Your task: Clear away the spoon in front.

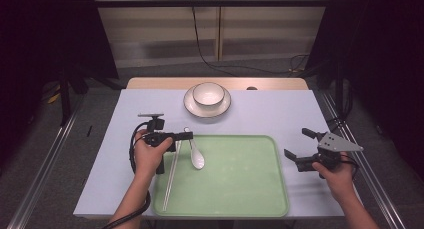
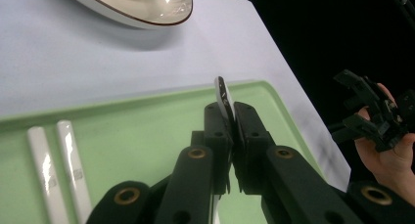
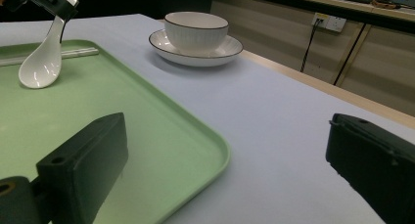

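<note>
Your left gripper (image 1: 187,135) is clamped on the glossy white ceramic spoon's (image 1: 195,154) handle near the pale green plastic tray's (image 1: 235,201) far left corner, while your right gripper (image 1: 300,148) gapes empty beside its right edge.

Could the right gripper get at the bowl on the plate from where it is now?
Probably yes. The right gripper stands open beside the tray, holding nothing, and bare tablecloth lies between it and the bowl on its plate. The left gripper holds the spoon off to the side.
</note>
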A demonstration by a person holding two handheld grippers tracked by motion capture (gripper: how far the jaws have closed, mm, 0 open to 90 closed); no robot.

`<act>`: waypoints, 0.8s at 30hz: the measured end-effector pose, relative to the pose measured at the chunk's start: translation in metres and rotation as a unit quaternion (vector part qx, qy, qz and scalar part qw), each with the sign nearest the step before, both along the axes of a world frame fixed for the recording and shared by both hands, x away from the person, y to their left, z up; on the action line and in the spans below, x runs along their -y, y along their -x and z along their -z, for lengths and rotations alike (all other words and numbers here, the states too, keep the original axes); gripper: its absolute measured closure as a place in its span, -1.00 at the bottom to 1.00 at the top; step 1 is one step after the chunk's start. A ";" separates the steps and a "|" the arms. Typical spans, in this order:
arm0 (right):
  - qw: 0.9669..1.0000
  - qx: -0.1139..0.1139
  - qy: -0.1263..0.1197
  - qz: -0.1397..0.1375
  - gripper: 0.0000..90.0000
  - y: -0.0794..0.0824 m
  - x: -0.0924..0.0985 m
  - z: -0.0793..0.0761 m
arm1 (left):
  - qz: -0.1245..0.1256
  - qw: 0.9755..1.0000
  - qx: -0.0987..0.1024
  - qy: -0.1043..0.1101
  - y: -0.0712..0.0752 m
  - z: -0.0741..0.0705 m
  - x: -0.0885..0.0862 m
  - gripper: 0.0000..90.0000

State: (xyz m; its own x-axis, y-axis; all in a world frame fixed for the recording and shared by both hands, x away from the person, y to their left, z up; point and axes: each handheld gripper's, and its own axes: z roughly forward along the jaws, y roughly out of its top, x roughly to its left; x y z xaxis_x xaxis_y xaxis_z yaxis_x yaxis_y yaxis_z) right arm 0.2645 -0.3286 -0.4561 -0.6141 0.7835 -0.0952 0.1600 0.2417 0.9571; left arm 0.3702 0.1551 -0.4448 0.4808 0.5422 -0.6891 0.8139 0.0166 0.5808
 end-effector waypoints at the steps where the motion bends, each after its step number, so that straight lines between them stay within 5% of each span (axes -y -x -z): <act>1: 1.000 0.001 0.000 0.001 -0.96 0.000 0.000 0.000 | -0.001 1.000 0.006 -0.001 -0.001 0.001 0.002 0.90; 24: 1.000 -0.005 0.002 -0.003 -0.97 0.000 -0.001 0.001 | -0.003 1.000 0.017 -0.012 -0.016 0.015 0.018 0.86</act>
State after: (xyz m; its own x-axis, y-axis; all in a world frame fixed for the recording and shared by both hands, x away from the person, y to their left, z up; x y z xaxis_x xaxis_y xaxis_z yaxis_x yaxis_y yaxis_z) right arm 0.2644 -0.3280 -0.4568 -0.6194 0.7796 -0.0921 0.1675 0.2459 0.9547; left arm 0.3862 0.1373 -0.4601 0.5003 0.5613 -0.6593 0.7935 0.0074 0.6085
